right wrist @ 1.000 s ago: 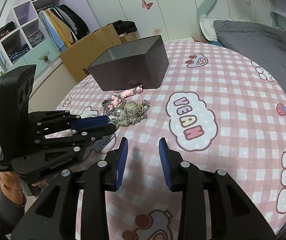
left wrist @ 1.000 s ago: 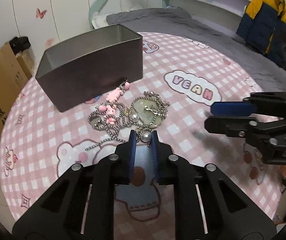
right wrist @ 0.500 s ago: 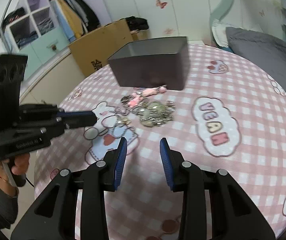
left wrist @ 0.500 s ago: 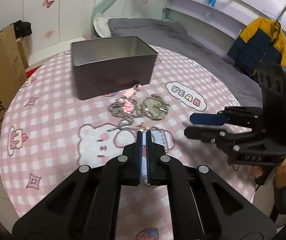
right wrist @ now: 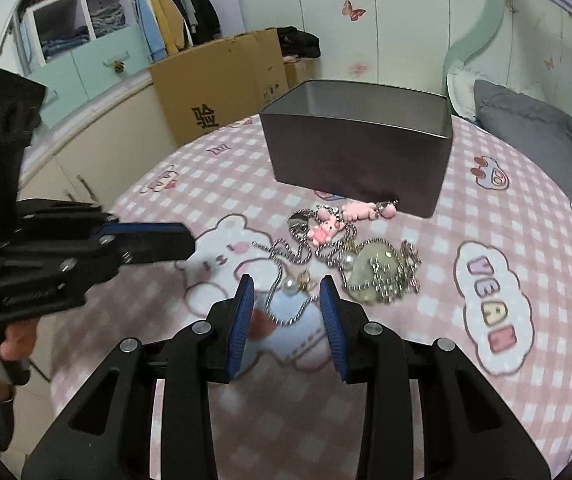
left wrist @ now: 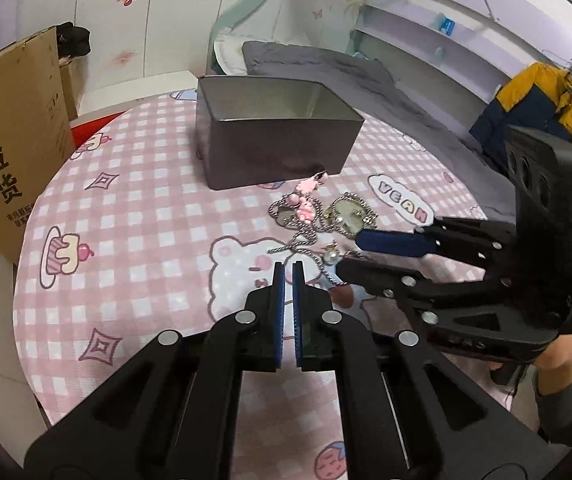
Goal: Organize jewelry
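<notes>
A heap of jewelry [right wrist: 350, 248] lies on the pink checked tablecloth [right wrist: 506, 208] in front of an open grey metal box [right wrist: 358, 152]: silver chains, pink charms [right wrist: 326, 230], a round pendant [right wrist: 378, 268] and a pearl piece [right wrist: 292, 284]. The heap also shows in the left wrist view [left wrist: 318, 216], with the box [left wrist: 274, 140] behind it. My left gripper [left wrist: 286, 276] is shut and empty, just left of the pearl piece [left wrist: 332, 256]. My right gripper [right wrist: 288, 292] is open, its fingers on either side of the pearl piece.
A cardboard carton [right wrist: 222, 84] stands beyond the table's left edge, with wardrobe shelves [right wrist: 86, 20] behind. A bed with grey bedding [left wrist: 326, 64] lies past the box. A yellow and navy jacket [left wrist: 534, 108] hangs at the right.
My left gripper shut, then drew back and left from the heap with nothing in it. My right gripper moved in toward the heap and now straddles the pearl piece.
</notes>
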The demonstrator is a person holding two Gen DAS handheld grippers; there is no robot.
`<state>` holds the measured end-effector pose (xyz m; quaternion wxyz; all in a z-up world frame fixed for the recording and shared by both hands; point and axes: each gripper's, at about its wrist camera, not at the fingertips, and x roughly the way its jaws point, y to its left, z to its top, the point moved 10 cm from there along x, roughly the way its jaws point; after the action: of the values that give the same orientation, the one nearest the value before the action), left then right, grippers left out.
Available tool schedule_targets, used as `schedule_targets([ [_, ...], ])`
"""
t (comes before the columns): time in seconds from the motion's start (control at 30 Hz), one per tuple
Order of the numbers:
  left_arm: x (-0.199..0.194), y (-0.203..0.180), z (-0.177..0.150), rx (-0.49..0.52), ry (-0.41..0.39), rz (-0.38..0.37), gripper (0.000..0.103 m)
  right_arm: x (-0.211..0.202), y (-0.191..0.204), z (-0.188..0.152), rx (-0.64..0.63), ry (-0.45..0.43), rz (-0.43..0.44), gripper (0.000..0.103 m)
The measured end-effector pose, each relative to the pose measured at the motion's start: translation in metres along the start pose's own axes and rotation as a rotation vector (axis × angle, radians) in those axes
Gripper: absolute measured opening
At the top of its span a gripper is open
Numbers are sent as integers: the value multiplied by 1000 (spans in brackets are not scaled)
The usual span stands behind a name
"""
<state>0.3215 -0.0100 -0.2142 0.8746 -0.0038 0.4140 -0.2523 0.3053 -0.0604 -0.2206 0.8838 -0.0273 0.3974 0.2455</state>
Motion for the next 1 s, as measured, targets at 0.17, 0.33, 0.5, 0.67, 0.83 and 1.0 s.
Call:
schedule_targets([
  [0.17, 4, 6, -1, -11, 9, 3, 5, 15, 0, 3, -20, 37, -28, 26],
  [0.33, 11, 5, -3, -4, 24, 1, 5, 16, -3, -2, -46, 53, -51, 12],
  [0.5, 18, 1, 0, -2, 33, -4, 5, -1, -14, 0, 11, 4, -8, 12],
  [0.67, 28, -4, 2, 13, 43, 18, 5, -19, -27, 0, 60, -22, 22, 12],
  [0.83, 39, -7, 0, 26, 62, 51, 5, -29, -37, -6, 84, -34, 27, 12],
  [1.0, 43, -5, -1, 42, 63, 89, 67, -34, -45, -10, 100, -38, 37, 12],
])
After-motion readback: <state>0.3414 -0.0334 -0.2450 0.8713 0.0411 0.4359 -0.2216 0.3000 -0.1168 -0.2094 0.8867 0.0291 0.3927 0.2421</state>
